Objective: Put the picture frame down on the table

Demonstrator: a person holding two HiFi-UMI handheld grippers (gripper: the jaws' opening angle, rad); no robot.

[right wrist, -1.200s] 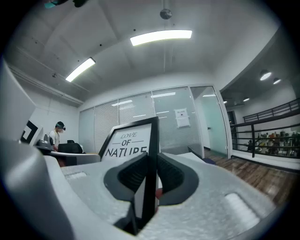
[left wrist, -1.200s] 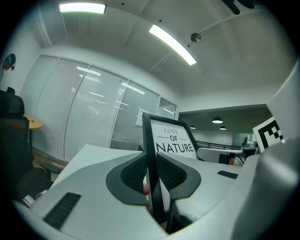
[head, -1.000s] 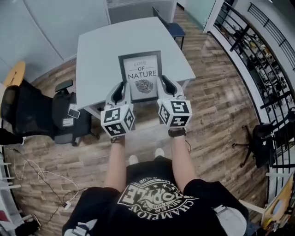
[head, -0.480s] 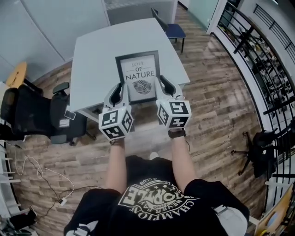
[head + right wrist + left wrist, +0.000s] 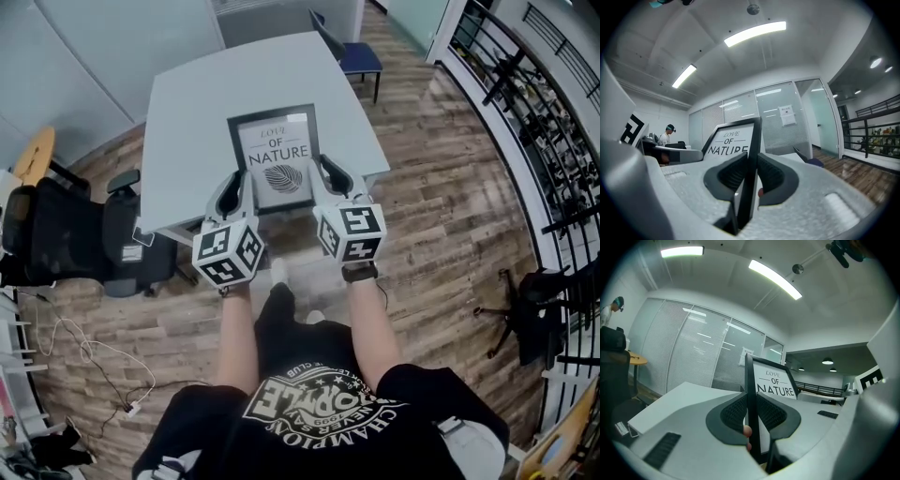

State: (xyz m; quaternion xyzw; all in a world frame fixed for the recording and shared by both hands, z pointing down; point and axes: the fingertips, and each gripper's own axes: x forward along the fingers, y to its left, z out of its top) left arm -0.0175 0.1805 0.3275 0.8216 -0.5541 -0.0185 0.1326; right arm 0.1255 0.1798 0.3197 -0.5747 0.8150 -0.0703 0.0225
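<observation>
The left gripper and right gripper stay clamped on the picture frame over the desk; the person's leg has stepped forward.

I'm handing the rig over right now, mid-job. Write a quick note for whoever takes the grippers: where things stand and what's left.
Left gripper: fingers shut on the left edge of the picture frame.
Right gripper: fingers shut on the frame's right edge.
Frame: held print side up over the near part of the grey table. Whether it touches the top cannot be told.
Done: frame gripped on both sides, above the table.
Left: lower it flat onto the table, open both grippers, draw them back.
</observation>
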